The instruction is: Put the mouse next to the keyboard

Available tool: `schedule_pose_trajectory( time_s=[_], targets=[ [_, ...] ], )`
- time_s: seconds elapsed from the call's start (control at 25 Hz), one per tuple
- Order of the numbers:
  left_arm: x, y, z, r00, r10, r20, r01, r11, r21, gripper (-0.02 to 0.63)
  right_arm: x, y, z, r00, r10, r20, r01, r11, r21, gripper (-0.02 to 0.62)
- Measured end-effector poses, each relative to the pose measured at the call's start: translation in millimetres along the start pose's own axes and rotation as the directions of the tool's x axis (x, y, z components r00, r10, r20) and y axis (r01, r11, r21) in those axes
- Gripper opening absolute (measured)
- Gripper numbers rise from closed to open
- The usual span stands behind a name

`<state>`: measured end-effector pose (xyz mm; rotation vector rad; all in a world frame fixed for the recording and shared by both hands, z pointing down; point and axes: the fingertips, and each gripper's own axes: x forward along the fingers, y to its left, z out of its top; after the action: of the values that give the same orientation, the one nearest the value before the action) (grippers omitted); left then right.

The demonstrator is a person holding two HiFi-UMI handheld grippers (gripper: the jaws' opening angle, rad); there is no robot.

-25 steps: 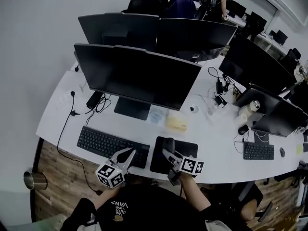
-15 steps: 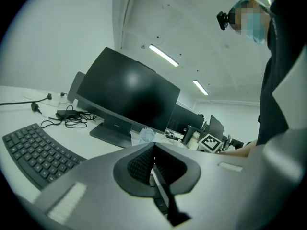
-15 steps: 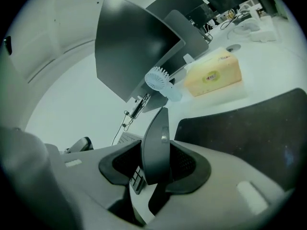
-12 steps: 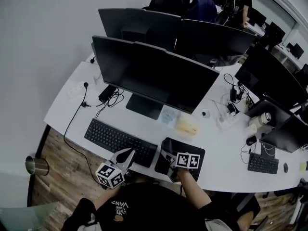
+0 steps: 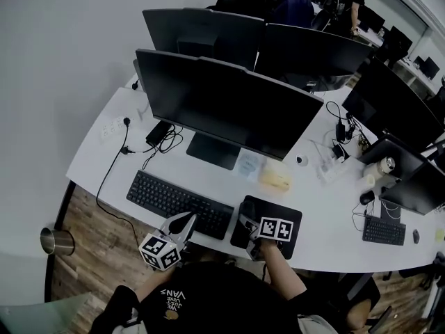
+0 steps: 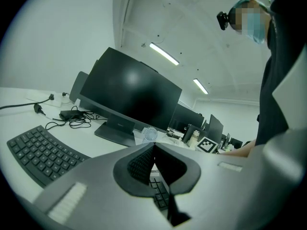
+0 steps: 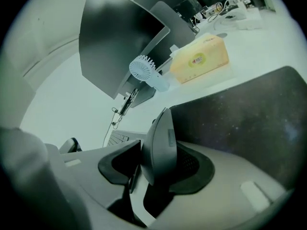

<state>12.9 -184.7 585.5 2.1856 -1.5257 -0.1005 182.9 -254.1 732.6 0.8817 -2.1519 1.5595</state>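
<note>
- Clamping the mouse (image 7: 160,147) by its sides, right gripper (image 5: 245,223) sits at the mouse pad's (image 5: 286,216) left edge (just right of the keyboard (image 5: 174,200)).
- Left gripper (image 5: 186,221): jaws pressed together, empty, near keyboard's right end.

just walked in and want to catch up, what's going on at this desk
A person at the white desk works with a handheld gripper in each hand. The right gripper is shut on a dark mouse, over the left part of the black mouse pad, just right of the keyboard. The left gripper is shut and empty, hovering by the keyboard's near edge. Whether the mouse rests on the pad or is lifted can't be told.
</note>
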Motion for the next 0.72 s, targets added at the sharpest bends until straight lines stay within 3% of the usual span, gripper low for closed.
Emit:
schedule_pose_trajectory(
  time_s=[0.2,0.4,0.72],
  targets=[
    [-6,5,2,1.0,-0.017,-0.01,0.017,1.0,-0.001,0.002,-6,-5,-2,0.997,-0.077,0.028,0.078,0.997,-0.028,0.226],
    [-13,10,6,0.999,-0.032,-0.015,0.032,0.999,0.009,0.002,-12,-7,-6,0.982,-0.181,0.052,0.186,0.975,-0.118,0.285],
    [-21,16,8,0.996,-0.078,-0.033,0.079,0.997,0.02,0.002,-23,-11,-16,0.961,-0.254,0.112,0.264,0.961,-0.083,0.325]
  ],
)
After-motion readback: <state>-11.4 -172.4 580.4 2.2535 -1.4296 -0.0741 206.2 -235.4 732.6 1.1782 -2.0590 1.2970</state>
